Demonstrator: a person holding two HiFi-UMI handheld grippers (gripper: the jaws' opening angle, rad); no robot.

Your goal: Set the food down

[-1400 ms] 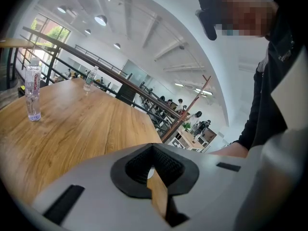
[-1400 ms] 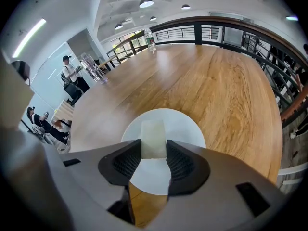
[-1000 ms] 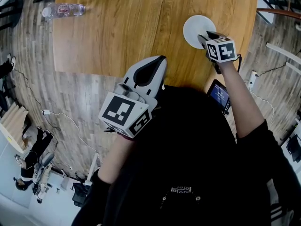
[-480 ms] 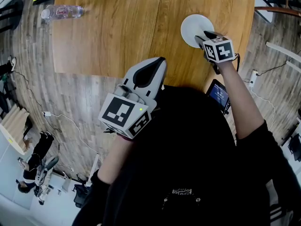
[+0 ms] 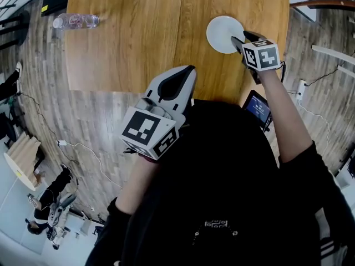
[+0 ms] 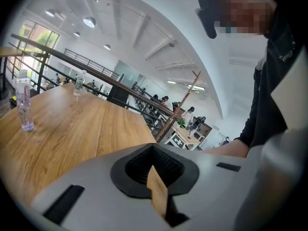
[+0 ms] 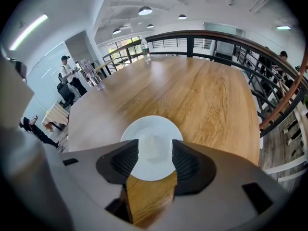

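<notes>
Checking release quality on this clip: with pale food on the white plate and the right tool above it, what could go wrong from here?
1. The right tool's jaws have just been opening, with the pale food lying on the plate in line between them, untouched; a skewed withdrawal could nudge it.
2. The plate sits toward a corner of the table, so a knock from the tool might slide it toward the edge.

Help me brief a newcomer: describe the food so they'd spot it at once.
On the wooden table, find the round white plate by the right edge. The food is the pale lump at its middle, the only thing on it.
</notes>
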